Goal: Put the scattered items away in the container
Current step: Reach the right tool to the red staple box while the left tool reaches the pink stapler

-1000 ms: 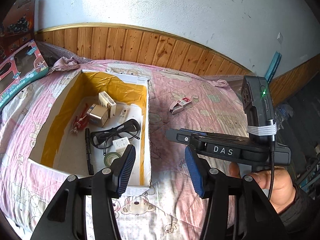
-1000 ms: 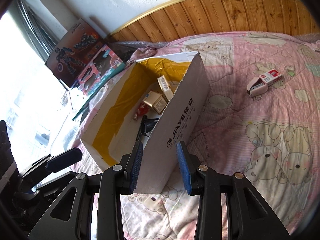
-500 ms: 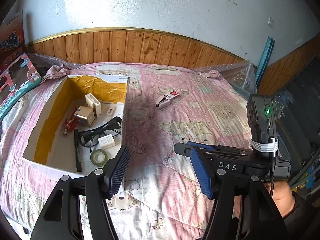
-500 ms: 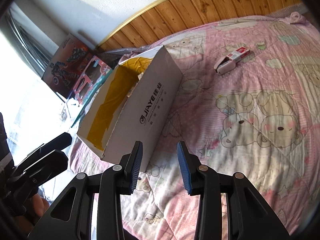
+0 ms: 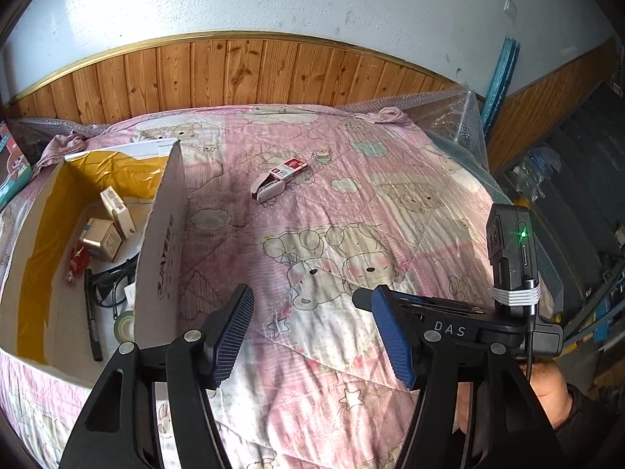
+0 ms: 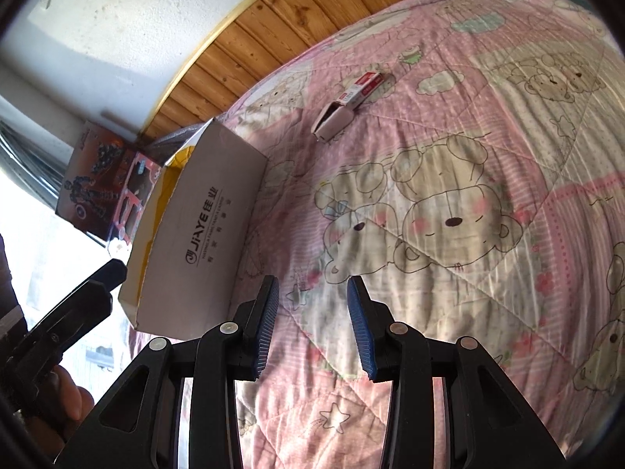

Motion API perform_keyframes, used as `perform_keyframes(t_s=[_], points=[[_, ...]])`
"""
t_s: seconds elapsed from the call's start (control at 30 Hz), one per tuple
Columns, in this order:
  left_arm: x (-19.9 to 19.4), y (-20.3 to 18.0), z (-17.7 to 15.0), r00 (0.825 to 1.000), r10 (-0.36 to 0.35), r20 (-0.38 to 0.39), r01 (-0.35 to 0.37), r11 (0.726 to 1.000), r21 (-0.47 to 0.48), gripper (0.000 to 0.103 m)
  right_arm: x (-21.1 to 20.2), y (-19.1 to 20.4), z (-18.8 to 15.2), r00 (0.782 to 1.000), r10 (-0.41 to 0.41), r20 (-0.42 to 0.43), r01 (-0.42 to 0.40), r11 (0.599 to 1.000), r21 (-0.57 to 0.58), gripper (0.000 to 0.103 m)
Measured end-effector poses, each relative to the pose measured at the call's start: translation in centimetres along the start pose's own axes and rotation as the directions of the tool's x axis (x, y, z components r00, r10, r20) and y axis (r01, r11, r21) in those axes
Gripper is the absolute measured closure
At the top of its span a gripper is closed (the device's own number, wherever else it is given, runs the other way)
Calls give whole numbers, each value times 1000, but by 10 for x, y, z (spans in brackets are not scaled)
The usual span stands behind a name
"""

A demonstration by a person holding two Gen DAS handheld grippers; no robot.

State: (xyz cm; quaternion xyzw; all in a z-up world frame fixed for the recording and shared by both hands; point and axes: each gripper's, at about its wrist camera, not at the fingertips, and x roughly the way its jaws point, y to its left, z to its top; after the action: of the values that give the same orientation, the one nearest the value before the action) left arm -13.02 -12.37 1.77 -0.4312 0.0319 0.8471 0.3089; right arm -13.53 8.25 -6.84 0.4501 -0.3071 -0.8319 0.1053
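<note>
A bed [image 5: 390, 203] under a pink quilt printed with cartoon bears fills both views, backed by a wood-panelled wall [image 5: 242, 74]. On its left part sits the box [image 5: 160, 258], an open white carton lined in yellow, its near wall printed with "JIAYE" (legible in the right wrist view). Inside lie two small cartons [image 5: 107, 222], a red trinket [image 5: 78, 262], glasses [image 5: 111, 277], a black pen [image 5: 91, 316] and a tape roll [image 5: 124, 326], partly hidden by the wall. Toy boxes [image 6: 101, 191] stand beyond the box against the wall.

The left gripper [image 5: 312, 332] hangs above the quilt just right of the box, jaws released and spread wide with nothing between them. The right gripper [image 6: 312, 324] hovers over the quilt near the box's corner, jaws also released and empty; a hand [image 5: 547, 394] grips its handle at the lower right of the left wrist view.

The stapler [image 5: 269, 189] lies out on the quilt, well apart from the box and from both grippers, with a red-and-white staple packet [image 5: 289, 168] touching its far end
</note>
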Motion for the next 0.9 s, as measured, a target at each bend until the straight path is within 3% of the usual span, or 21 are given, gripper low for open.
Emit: perform_keyframes(t_s=[0.27, 0.53, 0.9], points=[[59, 7, 33, 999, -21, -34, 20, 999, -31, 39, 10, -31, 34, 1000, -16, 2, 16, 998, 61, 63], [120, 28, 68, 999, 23, -39, -25, 998, -57, 39, 32, -49, 85, 1000, 1, 14, -3, 994, 110, 63], [200, 56, 99, 999, 34, -42, -38, 992, -121, 39, 104, -83, 170, 974, 227, 6, -217, 922, 320, 63]])
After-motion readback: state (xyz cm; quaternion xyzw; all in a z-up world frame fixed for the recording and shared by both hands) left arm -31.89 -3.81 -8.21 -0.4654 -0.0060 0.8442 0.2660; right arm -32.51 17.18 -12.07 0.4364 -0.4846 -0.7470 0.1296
